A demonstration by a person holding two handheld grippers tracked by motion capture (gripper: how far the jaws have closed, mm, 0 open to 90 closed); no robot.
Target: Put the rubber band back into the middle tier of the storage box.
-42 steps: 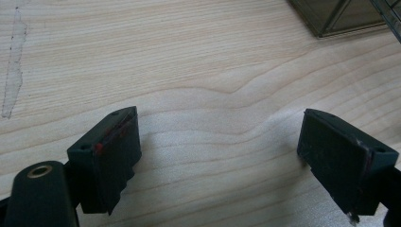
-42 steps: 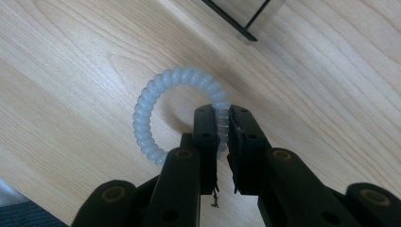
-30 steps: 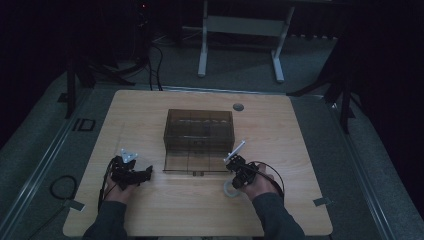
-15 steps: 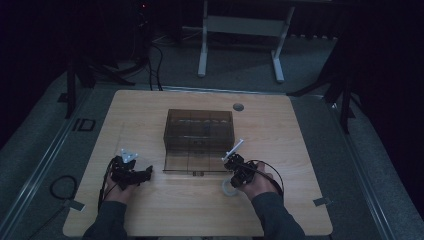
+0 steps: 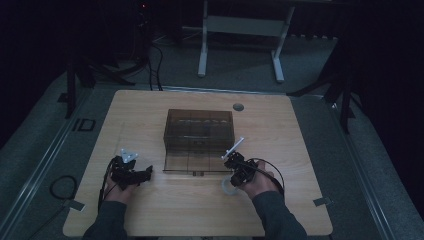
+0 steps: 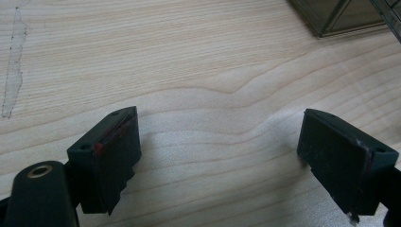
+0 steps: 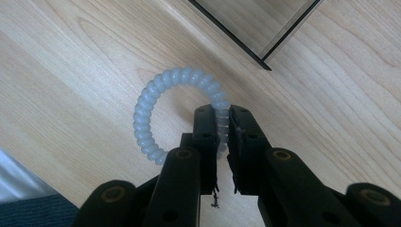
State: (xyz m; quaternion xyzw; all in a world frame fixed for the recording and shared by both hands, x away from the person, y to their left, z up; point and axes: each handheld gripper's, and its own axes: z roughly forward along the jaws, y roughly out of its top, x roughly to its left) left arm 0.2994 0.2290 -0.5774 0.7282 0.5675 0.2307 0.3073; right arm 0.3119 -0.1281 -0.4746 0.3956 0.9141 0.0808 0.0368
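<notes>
Spiral hair tie [image 7: 176,113], a pale bluish coil ring, lies flat on the table [image 5: 300,150] just in front of the open front edge of the smoky clear organiser box [image 5: 199,132], toward the person's side and a little to the right of the box's pulled-out drawer [image 5: 192,162]; in the high view it shows as a faint ring [image 5: 229,186] under the right hand. The right tool [image 7: 223,124] is clamped on one side of the coil, one pad inside the ring and one outside, so that only a single strand of the loop is pinched; that hold would seem chosen because the ring is too wide and too soft to grip across, and a pinch on its wall lets it hang free once lifted. The tool comes down steeply on it, near the drawer's corner [image 7: 265,64], which keeps the carry to the drawer short. The left tool [image 6: 222,156] rests low over bare wood well to the left of the box, its pads wide apart and nothing between them; it appears parked there to stay clear of the drawer's front while the right hand works. The tie is judged gripped but not yet raised.
</notes>
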